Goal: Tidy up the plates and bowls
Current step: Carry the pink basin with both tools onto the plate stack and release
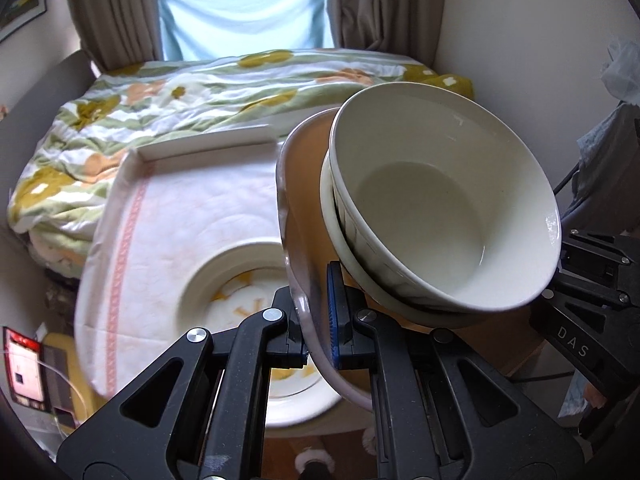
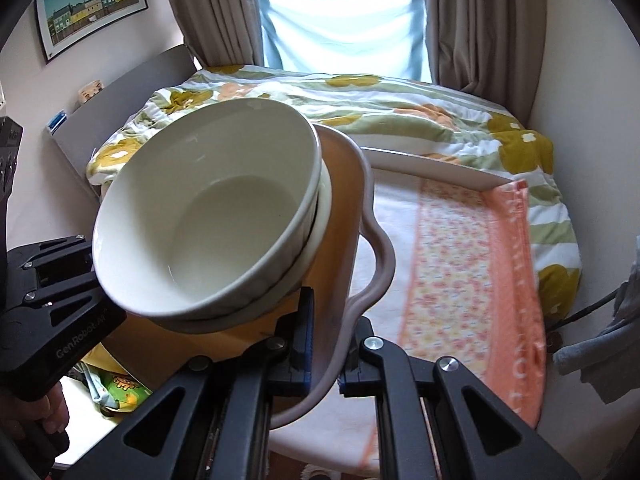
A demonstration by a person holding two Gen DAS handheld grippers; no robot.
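Both grippers clamp one wavy-rimmed dish from opposite sides, raised clear of the table

Left gripper [image 1: 320, 336]: jaws pinched on the near rim of the scalloped dish [image 1: 298, 216], blue pad against the inner face of the rim. Dish is greyish-pink outside, orange-tan inside, tilted.

Right gripper [image 2: 322, 356]: jaws pinched on the opposite rim of the same dish [image 2: 360, 216], blue pad on the inner side. From the left wrist view the right gripper's black body [image 1: 588, 312] shows at the far right; from the right wrist view the left gripper's body [image 2: 52, 300] shows at the left, with fingers of a hand [image 2: 44, 412] beneath it.

Inside the dish: two nested white bowls. Upper bowl [image 1: 440, 216] sits in a lower bowl [image 1: 360, 268] of which only the rim and a strip of wall show. Both lean with the dish. Same stack in the right view: upper bowl [image 2: 208, 232], lower rim [image 2: 316, 232].

Below: a table draped with a white towel [image 1: 192, 216] with a pink patterned border. A white plate with yellow markings [image 1: 248, 292] lies on it, partly hidden behind the left gripper. A white box edge [image 1: 208, 144] stands at the table's far side.

Beyond the table: bed with floral quilt [image 1: 160, 100], grey-brown curtains [image 1: 112, 8], pale blue cloth over the window [image 1: 244, 4]. Framed picture [image 2: 92, 4] on the left wall
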